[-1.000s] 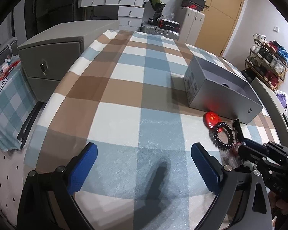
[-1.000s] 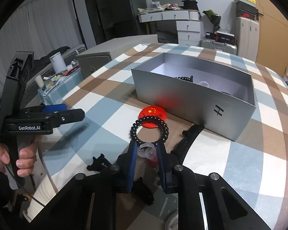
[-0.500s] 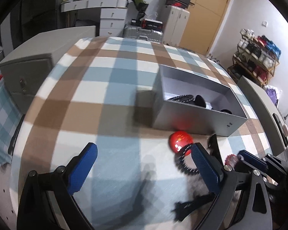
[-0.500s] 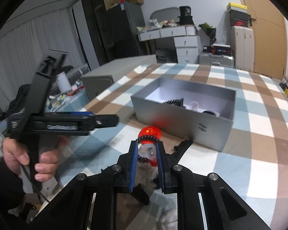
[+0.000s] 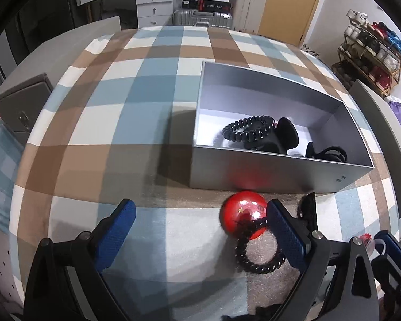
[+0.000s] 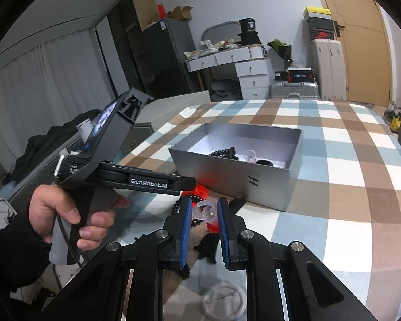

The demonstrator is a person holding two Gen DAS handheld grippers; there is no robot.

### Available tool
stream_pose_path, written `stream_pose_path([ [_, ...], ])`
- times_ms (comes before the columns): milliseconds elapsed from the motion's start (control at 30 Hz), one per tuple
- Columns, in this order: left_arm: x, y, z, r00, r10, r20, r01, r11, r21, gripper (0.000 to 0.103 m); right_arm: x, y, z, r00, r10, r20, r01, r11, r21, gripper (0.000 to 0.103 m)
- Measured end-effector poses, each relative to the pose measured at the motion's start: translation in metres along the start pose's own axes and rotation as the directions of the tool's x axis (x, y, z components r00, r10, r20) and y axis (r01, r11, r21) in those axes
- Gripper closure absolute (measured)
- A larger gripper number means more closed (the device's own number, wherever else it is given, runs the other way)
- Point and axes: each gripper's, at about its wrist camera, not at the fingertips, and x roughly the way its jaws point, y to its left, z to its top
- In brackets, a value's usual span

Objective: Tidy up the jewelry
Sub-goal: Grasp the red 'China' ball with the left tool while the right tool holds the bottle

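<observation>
- The silver box [image 5: 267, 169] sits on a table under a checked cloth [image 5: 136, 117] of blue, brown and white squares; take the box as your landmark.
- Far behind the box stand a white desk with drawers [image 6: 243, 61], hard suitcases [image 6: 294, 89] and a wooden door [image 6: 361, 40]; a shoe rack [image 5: 371, 50] stands well off to the box's right in your left camera.
- Inside the box lie a black coiled hair tie [image 5: 250, 131], a black hair claw [image 5: 286, 136] and a clear piece [image 6: 250, 156].
- Just in front of the box's near wall a red round badge [image 5: 242, 212] lies on the cloth, with a black bead bracelet [image 5: 256, 254] overlapping its near edge.
- Your left gripper [image 5: 200, 230] hovers over the cloth in front of the box, tongs released and spread wide, nothing between them; its right pad sits beside the badge.
- Your left hand [image 6: 66, 219] wraps that tool's grip, well to the left of the box.
- Your right gripper [image 6: 204, 224] is raised in front of the box, tongs clenched on a clear ring with a red piece [image 6: 208, 214].
- Nearer you than the box, a black clip [image 6: 209, 246] and a clear round badge back [image 6: 224, 302] lie on the cloth.
- The left tool reads "GenRobot.AI"; the box's near wall bears an "H".
</observation>
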Motion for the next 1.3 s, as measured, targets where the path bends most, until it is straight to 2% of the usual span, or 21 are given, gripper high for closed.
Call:
stream_pose_path([
  [167,0.003,-0.008,0.002,0.999,0.043,-0.01,-0.043,0.999,0.014,0.007,-0.004,-0.005,-0.002,1.0,0.007,0.01,-0.007,1.0,0.013,0.085],
  [300,0.013,-0.019,0.004,0.996,0.078,-0.047,-0.075,0.996,0.049,0.007,-0.004,-0.006,-0.003,1.0,0.014,0.017,-0.015,1.0,0.014,0.085],
  [433,0.019,-0.028,0.002,0.995,0.061,-0.079,-0.054,0.995,0.086,0.007,-0.006,-0.008,-0.002,1.0,0.014,0.028,-0.015,1.0,0.018,0.085],
  [700,0.013,-0.027,-0.01,0.996,0.058,-0.074,-0.051,0.994,0.1,0.007,-0.011,-0.013,-0.002,0.999,0.013,0.036,-0.014,0.999,0.031,0.085],
  [833,0.013,-0.029,-0.009,0.996,0.055,-0.073,-0.044,0.989,0.138,0.007,-0.01,-0.013,-0.003,0.999,0.019,0.037,-0.02,0.999,0.037,0.085],
  [967,0.012,-0.035,-0.007,0.997,0.043,-0.058,-0.031,0.982,0.188,0.017,-0.011,-0.013,-0.003,0.999,0.019,0.04,-0.021,0.999,0.036,0.084],
  [1100,0.01,-0.038,-0.006,0.998,0.002,-0.064,0.012,0.976,0.216,0.036,-0.012,-0.015,-0.003,0.999,0.018,0.042,-0.02,0.999,0.046,0.084],
  [1233,0.009,-0.042,-0.006,0.997,-0.028,-0.07,0.045,0.967,0.252,0.05,-0.011,-0.017,-0.002,0.999,0.015,0.038,-0.017,0.998,0.054,0.084],
  [1300,0.007,-0.046,-0.007,0.996,-0.044,-0.073,0.062,0.96,0.274,0.064,-0.011,-0.018,-0.002,0.999,0.013,0.038,-0.015,0.999,0.052,0.084],
])
